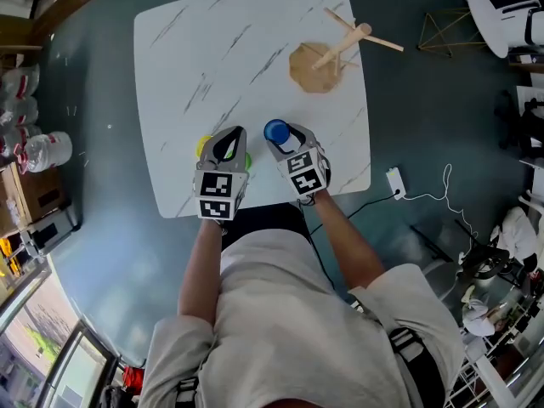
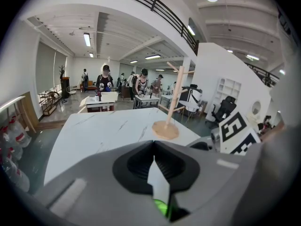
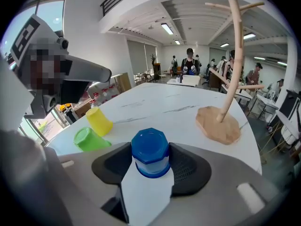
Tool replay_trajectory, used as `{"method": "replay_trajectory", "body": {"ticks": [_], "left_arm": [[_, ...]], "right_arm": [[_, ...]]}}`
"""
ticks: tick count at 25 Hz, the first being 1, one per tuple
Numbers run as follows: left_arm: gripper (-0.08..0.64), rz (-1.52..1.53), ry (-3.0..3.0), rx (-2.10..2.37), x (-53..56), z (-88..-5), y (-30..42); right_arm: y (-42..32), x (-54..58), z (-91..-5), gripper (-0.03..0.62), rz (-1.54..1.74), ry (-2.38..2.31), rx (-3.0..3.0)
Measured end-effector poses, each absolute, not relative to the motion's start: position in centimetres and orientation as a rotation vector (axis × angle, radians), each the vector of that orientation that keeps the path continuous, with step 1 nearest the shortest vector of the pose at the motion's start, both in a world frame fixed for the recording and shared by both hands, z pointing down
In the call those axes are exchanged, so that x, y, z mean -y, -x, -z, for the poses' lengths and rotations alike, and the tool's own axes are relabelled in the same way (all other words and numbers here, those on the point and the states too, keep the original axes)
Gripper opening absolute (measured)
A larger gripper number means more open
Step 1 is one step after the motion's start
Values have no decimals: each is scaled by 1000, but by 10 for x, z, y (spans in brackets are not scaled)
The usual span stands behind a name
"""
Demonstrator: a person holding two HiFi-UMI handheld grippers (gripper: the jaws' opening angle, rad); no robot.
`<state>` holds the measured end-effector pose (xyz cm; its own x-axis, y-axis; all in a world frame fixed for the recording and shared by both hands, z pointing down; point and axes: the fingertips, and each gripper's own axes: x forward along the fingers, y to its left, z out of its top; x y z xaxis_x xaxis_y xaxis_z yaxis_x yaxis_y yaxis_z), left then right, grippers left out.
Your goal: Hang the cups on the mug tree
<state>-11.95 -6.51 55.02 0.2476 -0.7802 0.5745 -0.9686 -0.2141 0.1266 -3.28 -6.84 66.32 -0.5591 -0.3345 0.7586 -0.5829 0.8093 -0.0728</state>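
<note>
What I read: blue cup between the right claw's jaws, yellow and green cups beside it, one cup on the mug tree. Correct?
No: the mug tree is bare, per the right gripper view. The blue cup is between the jaws of the right claw, yellow cup and green cup beside it.

Light: bright, even; ceiling strips overhead.
Shadows: faint, short on table.
Distortion: both gripper views fisheye, black corners.
Blur: closest foreground soft, left gripper view.

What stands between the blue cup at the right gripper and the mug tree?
Nothing visible: only bare table lies between the blue cup and the mug tree. The yellow cup and green cup sit to the blue cup's left, clear of that path.
</note>
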Motion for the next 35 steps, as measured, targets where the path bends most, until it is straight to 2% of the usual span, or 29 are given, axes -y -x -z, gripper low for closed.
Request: {"method": "replay_trajectory", "body": {"ticks": [13, 35], "left_arm": [[2, -524, -2190, 1559, 89, -515, 85], [2, -575, -2383, 1396, 117, -495, -4]], "right_arm": [[0, 99, -582, 247, -508, -940, 2414], [-127, 162, -504, 247, -869, -1564, 2562]]}}
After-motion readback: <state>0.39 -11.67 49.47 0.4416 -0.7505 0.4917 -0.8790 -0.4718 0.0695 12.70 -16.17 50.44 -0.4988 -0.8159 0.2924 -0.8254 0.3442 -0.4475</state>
